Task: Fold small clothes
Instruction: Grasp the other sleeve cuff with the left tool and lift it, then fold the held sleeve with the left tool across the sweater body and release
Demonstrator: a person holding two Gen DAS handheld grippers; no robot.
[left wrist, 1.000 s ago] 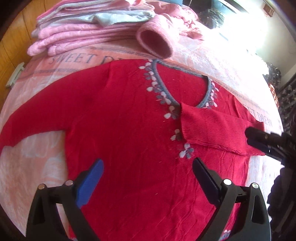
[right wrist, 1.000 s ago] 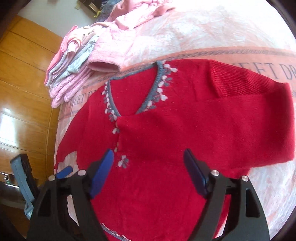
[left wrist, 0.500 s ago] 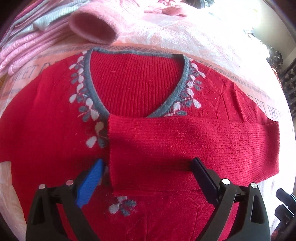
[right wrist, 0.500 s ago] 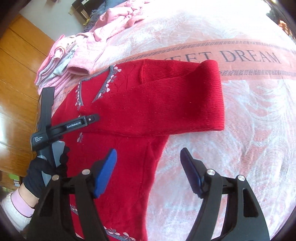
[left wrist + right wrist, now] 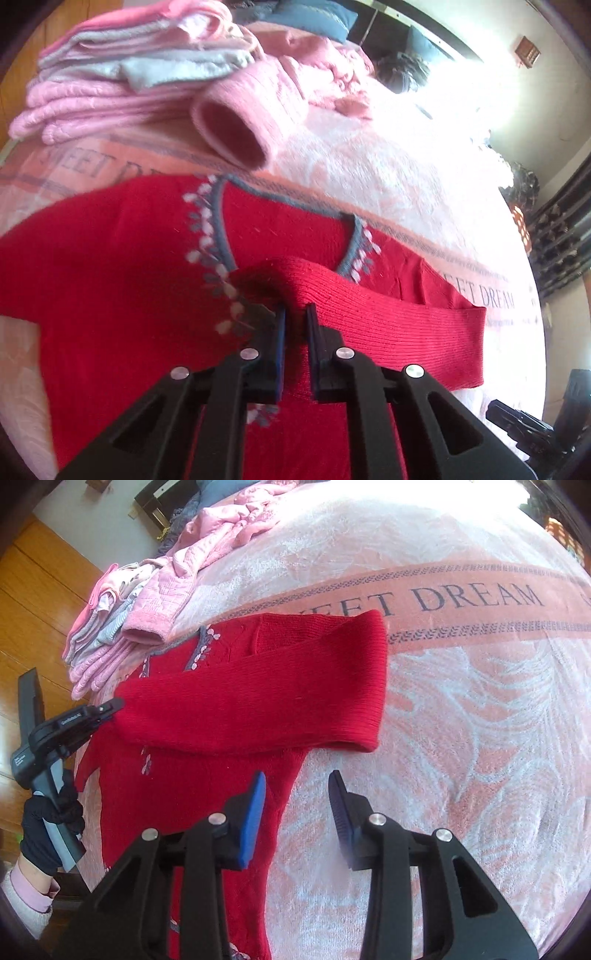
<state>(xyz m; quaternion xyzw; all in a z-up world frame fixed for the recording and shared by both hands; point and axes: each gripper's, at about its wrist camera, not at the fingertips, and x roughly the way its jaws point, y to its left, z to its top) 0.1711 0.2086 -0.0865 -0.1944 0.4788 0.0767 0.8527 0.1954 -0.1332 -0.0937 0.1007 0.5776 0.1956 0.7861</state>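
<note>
left gripper (image 5: 295, 317) pinching cuff of folded-over sleeve of red knitted sweater (image 5: 207, 716), lying flat on pink blanket (image 5: 461, 709) | right gripper (image 5: 297, 797) hovering wide apart, empty | advice: keeping pull low, sleeve smooth.

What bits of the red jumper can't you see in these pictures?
- Left wrist view: the red knitted sweater has its hem hidden behind the left gripper.
- Right wrist view: its far sleeve is cut off behind the folded sleeve.
- Both views: the sweater's underside lies hidden against the pink blanket.

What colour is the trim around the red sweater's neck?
Grey-blue neckline trim on the red knitted sweater, clearest in the left wrist view.
</note>
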